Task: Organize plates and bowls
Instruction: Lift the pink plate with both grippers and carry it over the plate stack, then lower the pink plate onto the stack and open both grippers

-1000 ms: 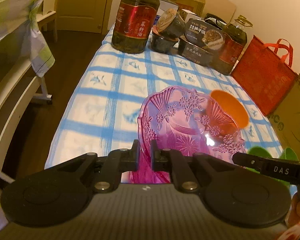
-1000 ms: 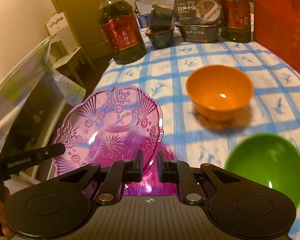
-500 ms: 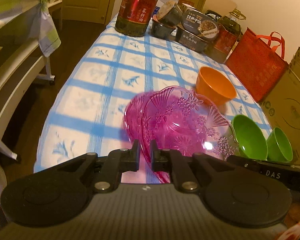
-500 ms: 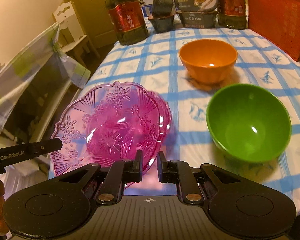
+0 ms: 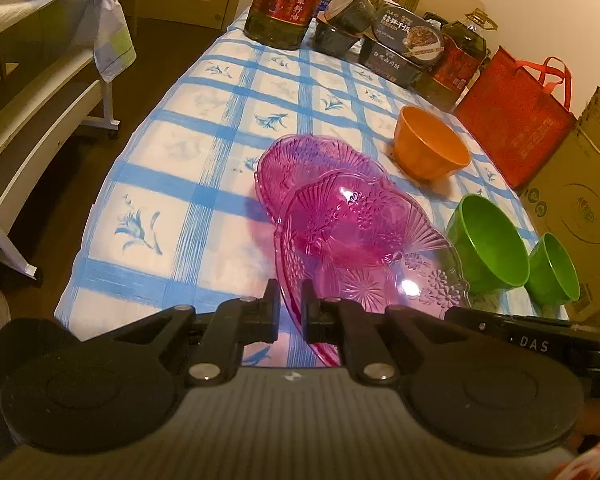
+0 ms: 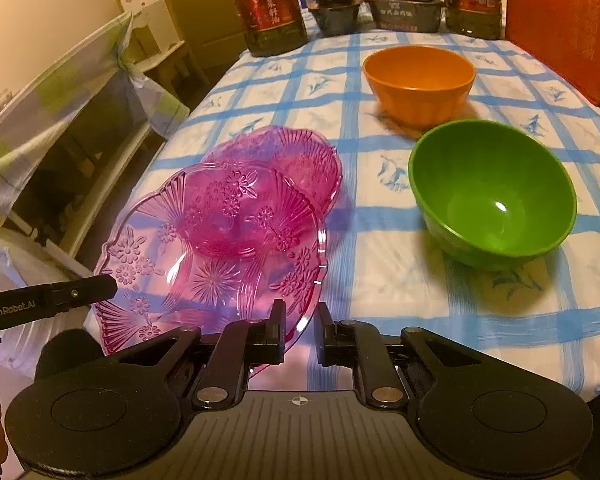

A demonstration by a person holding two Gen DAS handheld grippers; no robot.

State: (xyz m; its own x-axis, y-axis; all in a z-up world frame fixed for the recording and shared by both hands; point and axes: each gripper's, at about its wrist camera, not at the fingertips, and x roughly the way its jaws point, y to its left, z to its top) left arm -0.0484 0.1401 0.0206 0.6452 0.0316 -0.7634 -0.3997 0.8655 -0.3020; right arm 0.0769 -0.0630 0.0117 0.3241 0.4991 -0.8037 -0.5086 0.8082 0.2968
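A pink cut-glass plate [image 5: 364, 248] [image 6: 204, 252] hangs tilted just above the blue checked tablecloth. My left gripper [image 5: 291, 308] is shut on its near rim. My right gripper [image 6: 300, 328] is shut on the opposite side of the rim. The held plate overlaps a second pink plate [image 5: 300, 160] [image 6: 300, 160] that lies flat on the cloth beneath its far edge. An orange bowl [image 5: 430, 148] [image 6: 420, 84] stands further back. A large green bowl [image 5: 488, 240] [image 6: 492, 192] sits to the right of the plates, with a smaller green bowl [image 5: 554, 268] beside it.
Two oil bottles [image 5: 288, 0] [image 5: 456, 56] and stacked food tubs [image 5: 404, 40] line the table's far end. A red bag [image 5: 516, 120] and a cardboard box [image 5: 580, 200] stand along the right. The table's left edge [image 5: 100, 208] drops to the floor beside a white rack [image 5: 40, 120].
Both grippers drew back toward the near end of the table and sank with the held plate. It now overlaps the second pink plate, and the green bowls have come closer in view.
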